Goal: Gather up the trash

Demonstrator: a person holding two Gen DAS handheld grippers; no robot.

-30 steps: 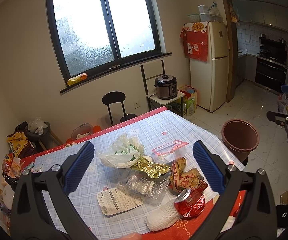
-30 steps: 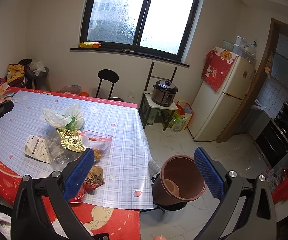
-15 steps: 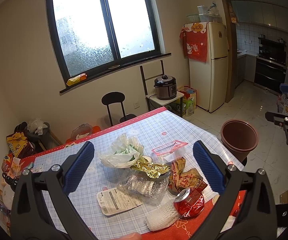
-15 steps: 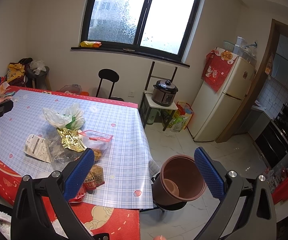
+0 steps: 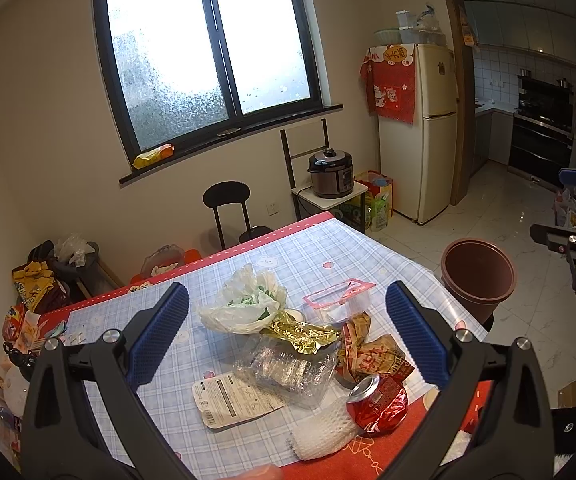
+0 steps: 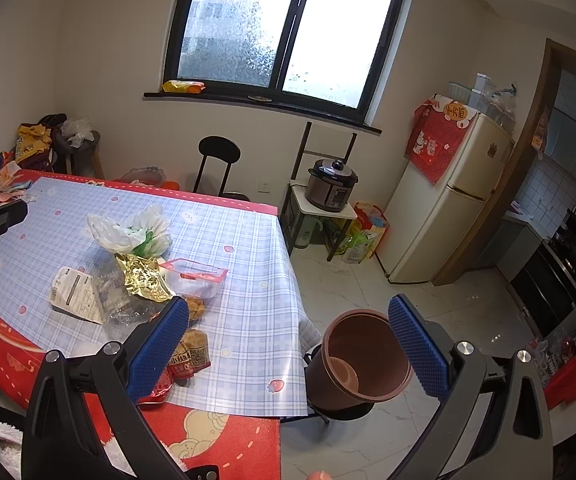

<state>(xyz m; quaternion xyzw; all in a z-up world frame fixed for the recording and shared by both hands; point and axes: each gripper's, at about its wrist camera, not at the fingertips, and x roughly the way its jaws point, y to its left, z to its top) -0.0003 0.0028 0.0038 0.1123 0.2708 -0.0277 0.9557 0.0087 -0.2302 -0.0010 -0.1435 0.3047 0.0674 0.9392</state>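
Observation:
A heap of trash lies on the checked tablecloth (image 5: 316, 252): a white plastic bag (image 5: 247, 300), gold foil wrapper (image 5: 300, 332), clear plastic tray (image 5: 288, 368), white label pack (image 5: 231, 400), crushed red can (image 5: 380, 400), white foam net (image 5: 324, 432), snack wrappers (image 5: 376, 356) and a pink-rimmed pouch (image 5: 340, 300). My left gripper (image 5: 285, 336) hangs open above the heap, holding nothing. A brown bin (image 6: 364, 360) stands off the table's right edge. My right gripper (image 6: 288, 344) is open and empty between table corner and bin. The same bin (image 5: 478, 276) shows in the left view.
A black chair (image 6: 219, 160) stands behind the table under the window. A rice cooker (image 6: 332, 184) sits on a small stand beside a cream fridge (image 6: 448, 200). Bags and clutter (image 5: 39, 280) pile up at the table's far left. Tiled floor (image 6: 428, 304) opens toward the kitchen.

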